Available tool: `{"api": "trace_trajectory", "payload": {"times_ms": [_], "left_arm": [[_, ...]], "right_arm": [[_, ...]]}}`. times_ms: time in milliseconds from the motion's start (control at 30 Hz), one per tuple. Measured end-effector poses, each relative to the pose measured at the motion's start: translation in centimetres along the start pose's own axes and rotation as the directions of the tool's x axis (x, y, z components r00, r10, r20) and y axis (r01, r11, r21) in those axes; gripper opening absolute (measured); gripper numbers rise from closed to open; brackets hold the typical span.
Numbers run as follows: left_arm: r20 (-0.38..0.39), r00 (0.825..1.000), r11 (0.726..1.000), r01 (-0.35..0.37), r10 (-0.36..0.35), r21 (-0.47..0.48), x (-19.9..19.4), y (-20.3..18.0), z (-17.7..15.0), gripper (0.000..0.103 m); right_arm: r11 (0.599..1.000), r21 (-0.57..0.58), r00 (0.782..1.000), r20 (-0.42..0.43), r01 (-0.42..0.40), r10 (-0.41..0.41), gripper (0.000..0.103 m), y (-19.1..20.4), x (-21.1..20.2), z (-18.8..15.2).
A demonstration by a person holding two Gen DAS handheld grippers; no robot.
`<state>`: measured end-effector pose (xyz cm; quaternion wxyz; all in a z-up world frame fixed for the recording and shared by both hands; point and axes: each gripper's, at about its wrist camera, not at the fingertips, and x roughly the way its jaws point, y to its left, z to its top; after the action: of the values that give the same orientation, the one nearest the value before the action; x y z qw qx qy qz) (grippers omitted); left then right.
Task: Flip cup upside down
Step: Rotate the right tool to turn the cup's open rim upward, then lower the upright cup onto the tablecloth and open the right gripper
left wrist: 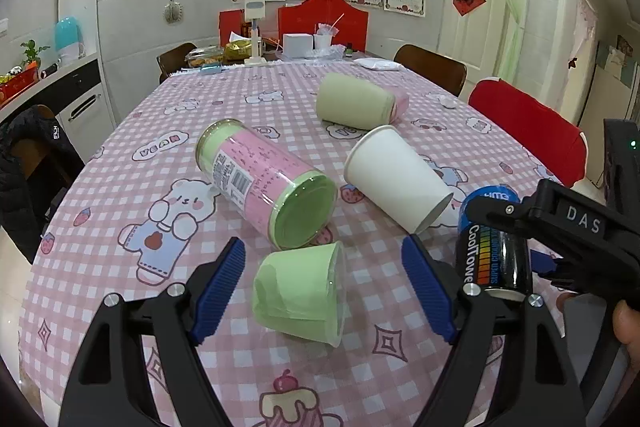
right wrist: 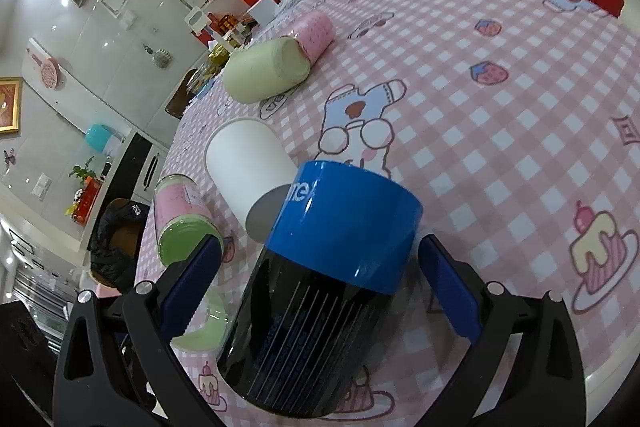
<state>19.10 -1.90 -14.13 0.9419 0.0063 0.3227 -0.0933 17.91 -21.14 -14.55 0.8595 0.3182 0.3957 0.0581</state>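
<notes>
A small green cup [left wrist: 300,297] lies on its side on the pink checked tablecloth [left wrist: 120,307], between the open fingers of my left gripper [left wrist: 324,289]; neither pad touches it. A white paper cup [left wrist: 396,177] lies on its side behind it and also shows in the right wrist view [right wrist: 250,167]. A black and blue can [right wrist: 332,287] lies between the spread fingers of my right gripper [right wrist: 320,283]; gaps show on both sides. The can [left wrist: 494,251] and the right gripper's body [left wrist: 576,223] also appear in the left wrist view.
A pink and green canister [left wrist: 264,183] lies on its side left of the white cup. A pale green roll [left wrist: 356,103] lies further back. Boxes and clutter [left wrist: 296,45] stand at the far table edge. A red-covered chair [left wrist: 528,131] stands right.
</notes>
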Motion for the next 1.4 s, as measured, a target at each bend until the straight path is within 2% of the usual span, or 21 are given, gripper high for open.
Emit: {"api": "trace_trajectory", "payload": {"times_ms": [167,233,267,300,500,800,1133,1267,1400], "left_arm": [[-0.008,1.000,1.000,0.001,-0.001,-0.004,0.3,0.2,0.0,0.079],[-0.007,1.000,1.000,-0.001,0.000,-0.004,0.3,0.2,0.0,0.079],[-0.006,1.000,1.000,-0.001,0.001,-0.004,0.3,0.2,0.0,0.079],[-0.004,1.000,1.000,-0.002,0.002,-0.003,0.2,0.2,0.0,0.079],[-0.004,1.000,1.000,-0.001,0.001,-0.008,0.0,0.1,0.1,0.079],[0.009,1.000,1.000,-0.014,0.014,0.008,-1.0,-1.2,0.2,0.079],[0.005,1.000,1.000,-0.011,0.011,0.011,-1.3,-1.9,0.3,0.079],[0.004,1.000,1.000,-0.024,0.024,0.010,-1.4,-1.9,0.4,0.079],[0.001,0.999,0.999,-0.033,0.033,0.009,-1.3,-1.8,0.4,0.079]], "right_arm": [[1.000,-0.002,1.000,-0.008,-0.003,0.003,0.092,-0.1,0.2,0.0],[1.000,-0.017,1.000,-0.011,0.000,0.000,0.087,0.0,0.2,0.0],[1.000,-0.023,1.000,-0.012,0.003,-0.003,0.077,0.1,0.3,0.1],[1.000,-0.030,1.000,-0.014,0.005,-0.006,0.074,0.1,0.4,0.1],[0.997,-0.077,1.000,-0.012,0.005,-0.006,0.074,0.3,0.0,0.2],[0.971,-0.232,0.997,0.072,0.052,-0.036,0.071,1.7,-2.5,-0.2],[0.894,-0.397,0.967,0.225,0.205,-0.122,0.069,3.2,-4.2,-0.1],[0.836,-0.452,0.937,0.292,0.311,-0.190,0.068,3.6,-4.0,-0.3],[0.809,-0.476,0.925,0.317,0.345,-0.208,0.068,3.6,-3.6,-0.5]]}}
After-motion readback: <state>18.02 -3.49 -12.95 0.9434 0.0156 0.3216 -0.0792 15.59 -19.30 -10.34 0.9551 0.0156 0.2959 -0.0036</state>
